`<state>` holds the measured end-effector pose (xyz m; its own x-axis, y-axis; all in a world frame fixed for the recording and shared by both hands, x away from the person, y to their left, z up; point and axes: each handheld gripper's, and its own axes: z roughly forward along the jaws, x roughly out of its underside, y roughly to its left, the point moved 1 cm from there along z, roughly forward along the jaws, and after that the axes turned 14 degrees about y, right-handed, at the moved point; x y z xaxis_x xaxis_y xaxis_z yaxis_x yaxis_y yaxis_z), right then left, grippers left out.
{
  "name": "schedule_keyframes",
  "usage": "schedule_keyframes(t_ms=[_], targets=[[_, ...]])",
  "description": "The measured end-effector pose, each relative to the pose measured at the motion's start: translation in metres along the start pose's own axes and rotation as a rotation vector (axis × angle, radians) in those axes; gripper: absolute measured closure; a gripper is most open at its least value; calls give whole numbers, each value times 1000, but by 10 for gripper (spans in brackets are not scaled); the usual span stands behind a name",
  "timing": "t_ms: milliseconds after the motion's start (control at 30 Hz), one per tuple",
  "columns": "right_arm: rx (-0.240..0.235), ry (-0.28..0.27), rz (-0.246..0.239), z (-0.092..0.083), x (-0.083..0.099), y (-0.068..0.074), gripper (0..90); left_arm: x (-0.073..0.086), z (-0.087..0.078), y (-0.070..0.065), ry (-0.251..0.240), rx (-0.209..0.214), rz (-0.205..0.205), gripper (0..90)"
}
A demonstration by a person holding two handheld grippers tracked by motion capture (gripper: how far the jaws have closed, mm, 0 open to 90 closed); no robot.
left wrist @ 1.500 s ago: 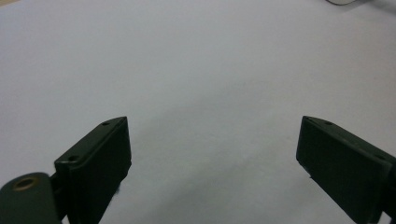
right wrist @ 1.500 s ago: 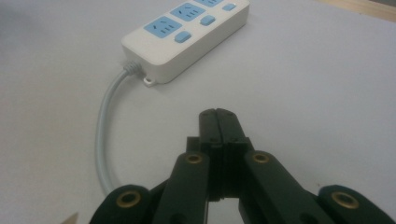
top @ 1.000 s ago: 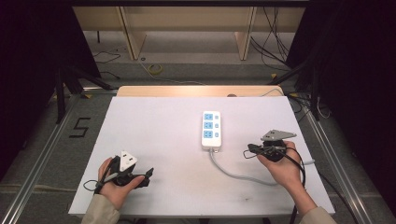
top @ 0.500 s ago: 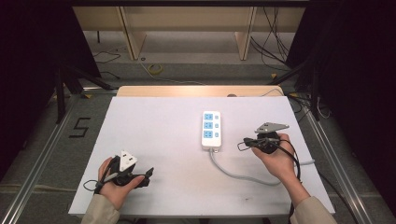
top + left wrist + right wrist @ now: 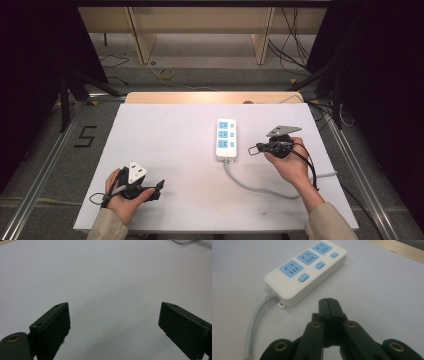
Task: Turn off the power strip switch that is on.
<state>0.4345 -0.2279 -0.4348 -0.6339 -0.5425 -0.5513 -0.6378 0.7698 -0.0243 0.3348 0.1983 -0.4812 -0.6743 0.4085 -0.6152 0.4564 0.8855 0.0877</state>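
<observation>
Left gripper (image 5: 159, 186) rests at the table's (image 5: 170, 135) near left, jaws wide apart, empty. Power strip (image 5: 225, 139) lies right of centre. Right gripper (image 5: 253, 149), jaws pressed together, holds nothing, just beside it. Judged step: approach; pressing a switch (image 5: 303, 277) demands precise tip placement.

A black numeral "5" (image 5: 85, 136) is marked on the grey floor (image 5: 45, 165), just off the tabletop's (image 5: 165, 150) left edge. Nothing else is legible.
</observation>
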Motion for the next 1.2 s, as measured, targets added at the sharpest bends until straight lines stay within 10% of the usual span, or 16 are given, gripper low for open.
schedule_keyframes(t_ms=[1200], targets=[[5,30,-12,22,-38,1,900,0,1,-1,-1,3,-2,102]])
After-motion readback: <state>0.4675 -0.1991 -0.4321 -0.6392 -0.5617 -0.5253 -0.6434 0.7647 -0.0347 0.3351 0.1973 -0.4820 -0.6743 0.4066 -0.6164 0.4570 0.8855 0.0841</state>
